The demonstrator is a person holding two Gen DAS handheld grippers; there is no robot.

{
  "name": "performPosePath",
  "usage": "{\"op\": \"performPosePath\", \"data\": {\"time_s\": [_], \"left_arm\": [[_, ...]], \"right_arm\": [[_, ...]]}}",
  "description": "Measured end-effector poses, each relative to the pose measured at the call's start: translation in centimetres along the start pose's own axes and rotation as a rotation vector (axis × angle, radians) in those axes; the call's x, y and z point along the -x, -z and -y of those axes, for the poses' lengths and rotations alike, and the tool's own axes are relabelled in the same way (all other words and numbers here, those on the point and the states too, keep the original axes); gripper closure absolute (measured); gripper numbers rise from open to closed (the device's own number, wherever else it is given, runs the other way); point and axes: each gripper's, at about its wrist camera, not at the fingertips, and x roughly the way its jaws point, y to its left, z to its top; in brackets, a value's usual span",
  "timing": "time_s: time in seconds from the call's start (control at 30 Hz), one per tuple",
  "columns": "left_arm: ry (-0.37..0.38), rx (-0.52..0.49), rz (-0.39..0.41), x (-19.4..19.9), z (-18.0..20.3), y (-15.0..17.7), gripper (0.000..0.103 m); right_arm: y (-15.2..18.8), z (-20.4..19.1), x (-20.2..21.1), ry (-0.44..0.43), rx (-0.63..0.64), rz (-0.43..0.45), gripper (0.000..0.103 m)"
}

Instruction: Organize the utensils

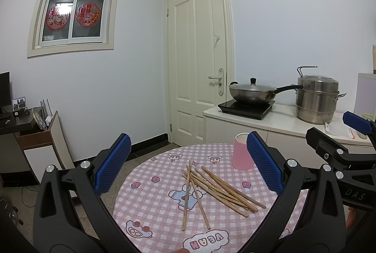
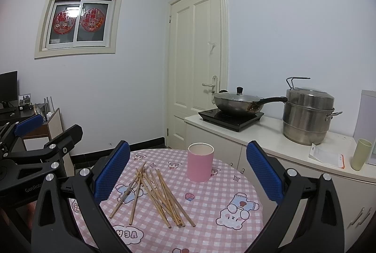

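Both the left gripper and right gripper gape wide above loose chopsticks beside a pink cup.

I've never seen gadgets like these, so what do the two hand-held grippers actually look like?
Each hand-held gripper, left and right, is a black plastic frame with silver bolts that branches into two fingers. Every finger ends in a blue pad with a bumpy grid texture. Pale lettering marks the black bodies. No cables or sleeves show.
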Motion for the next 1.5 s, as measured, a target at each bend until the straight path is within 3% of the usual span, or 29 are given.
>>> {"op": "performPosePath", "data": {"time_s": [1.5], "left_arm": [[-0.004,-0.006,0.004,-0.1,0.4,-0.4,0.006]], "right_arm": [[-0.4,0.8,-0.1,0.008,0.004,-0.001,0.007]]}}
